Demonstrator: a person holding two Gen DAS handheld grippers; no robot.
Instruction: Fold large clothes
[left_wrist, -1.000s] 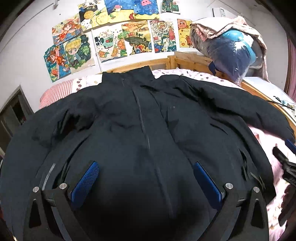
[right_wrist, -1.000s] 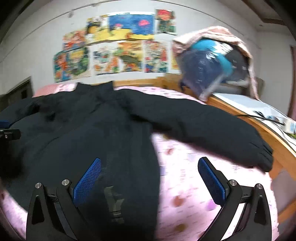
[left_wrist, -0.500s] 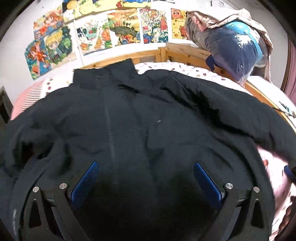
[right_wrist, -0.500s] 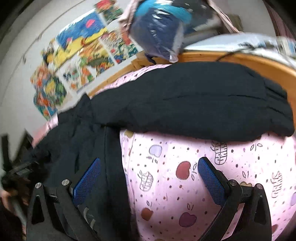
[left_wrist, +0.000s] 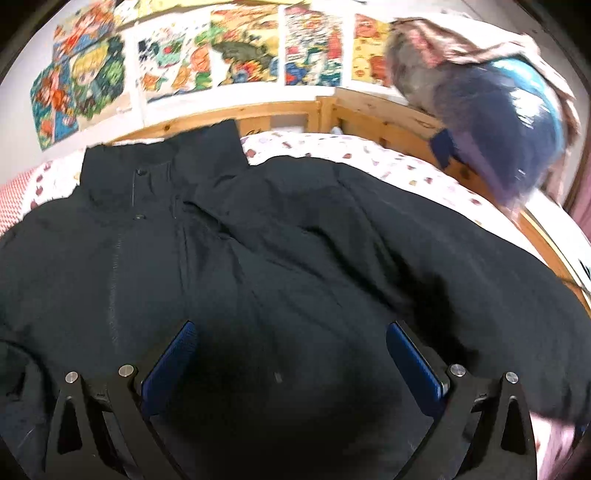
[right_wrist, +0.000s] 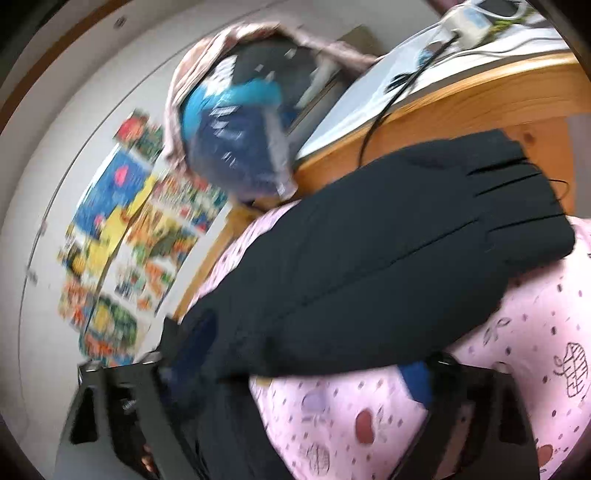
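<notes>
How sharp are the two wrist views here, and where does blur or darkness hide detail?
Left wrist: jacket fairly sharp, bagged bundle smeared, cloth between the left gripper fingers nearly black. Right wrist: tilted, motion-blurred throughout; wall drawings and right gripper smeared, sleeve readable.

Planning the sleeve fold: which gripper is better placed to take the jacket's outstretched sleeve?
Right. The right gripper has the sleeve between its fingers, jaws just closing. The left gripper hovers open over the jacket body, well away from that sleeve.
</notes>
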